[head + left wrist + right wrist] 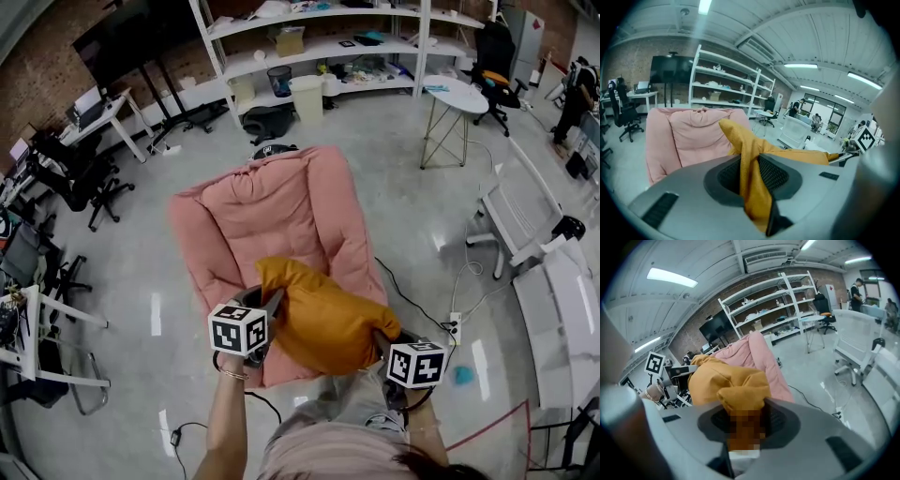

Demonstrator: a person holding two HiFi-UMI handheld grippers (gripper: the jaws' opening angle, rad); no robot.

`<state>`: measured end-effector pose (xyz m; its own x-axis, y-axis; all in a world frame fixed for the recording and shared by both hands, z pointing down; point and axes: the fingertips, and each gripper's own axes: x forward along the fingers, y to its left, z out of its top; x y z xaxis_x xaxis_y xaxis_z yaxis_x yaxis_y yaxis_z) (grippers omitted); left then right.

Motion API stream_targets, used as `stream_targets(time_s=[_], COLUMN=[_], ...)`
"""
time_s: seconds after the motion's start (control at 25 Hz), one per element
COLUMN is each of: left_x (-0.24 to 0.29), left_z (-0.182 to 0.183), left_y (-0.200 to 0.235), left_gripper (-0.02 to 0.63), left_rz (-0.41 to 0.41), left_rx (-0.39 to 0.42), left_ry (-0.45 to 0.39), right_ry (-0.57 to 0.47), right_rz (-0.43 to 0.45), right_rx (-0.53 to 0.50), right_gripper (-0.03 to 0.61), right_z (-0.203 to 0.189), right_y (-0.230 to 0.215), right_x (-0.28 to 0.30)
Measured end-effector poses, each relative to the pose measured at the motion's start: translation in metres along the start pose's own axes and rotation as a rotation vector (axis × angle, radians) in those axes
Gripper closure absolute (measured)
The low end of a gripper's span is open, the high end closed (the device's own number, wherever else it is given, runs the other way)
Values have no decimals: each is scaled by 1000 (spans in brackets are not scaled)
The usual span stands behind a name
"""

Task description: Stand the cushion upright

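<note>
Soft, light orange cushion (323, 319) sags above the pink armchair (272, 202) seat. The left gripper (270, 309) and right gripper (382, 339) each clench 1 end. It looks floppy, so pinch deeper along its sides.

In the head view the orange cushion (323, 319) hides most of the pink armchair's (281, 206) seat. The bottom edge cuts off the person's (337, 441) body. Things on the white shelves (424, 47) are too small to tell.

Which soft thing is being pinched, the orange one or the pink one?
The orange cushion: the left hand-held gripper and right hand-held gripper each clamp a side. Nothing grips the pink armchair.
</note>
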<state>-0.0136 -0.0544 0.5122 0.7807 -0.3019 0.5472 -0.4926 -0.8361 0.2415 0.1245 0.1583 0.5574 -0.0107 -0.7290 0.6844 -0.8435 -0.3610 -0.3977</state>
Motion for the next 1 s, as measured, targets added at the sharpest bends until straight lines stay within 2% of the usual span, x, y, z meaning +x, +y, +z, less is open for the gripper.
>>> stream_targets(time_s=[0.24, 0.64, 1.0], left_x=[-35, -97, -132], left_z=[-9, -35, -52], left_y=[8, 28, 46], left_gripper=[522, 521, 521], left_rz=[46, 126, 178], left_rx=[-22, -123, -200], left_ry=[-44, -126, -187], right_ry=[-37, -73, -87], right_rz=[4, 15, 0], right_rx=[-64, -189, -272], right_gripper=[448, 449, 449], right_z=[6, 14, 22], right_y=[19, 60, 91], right_x=[-5, -2, 8])
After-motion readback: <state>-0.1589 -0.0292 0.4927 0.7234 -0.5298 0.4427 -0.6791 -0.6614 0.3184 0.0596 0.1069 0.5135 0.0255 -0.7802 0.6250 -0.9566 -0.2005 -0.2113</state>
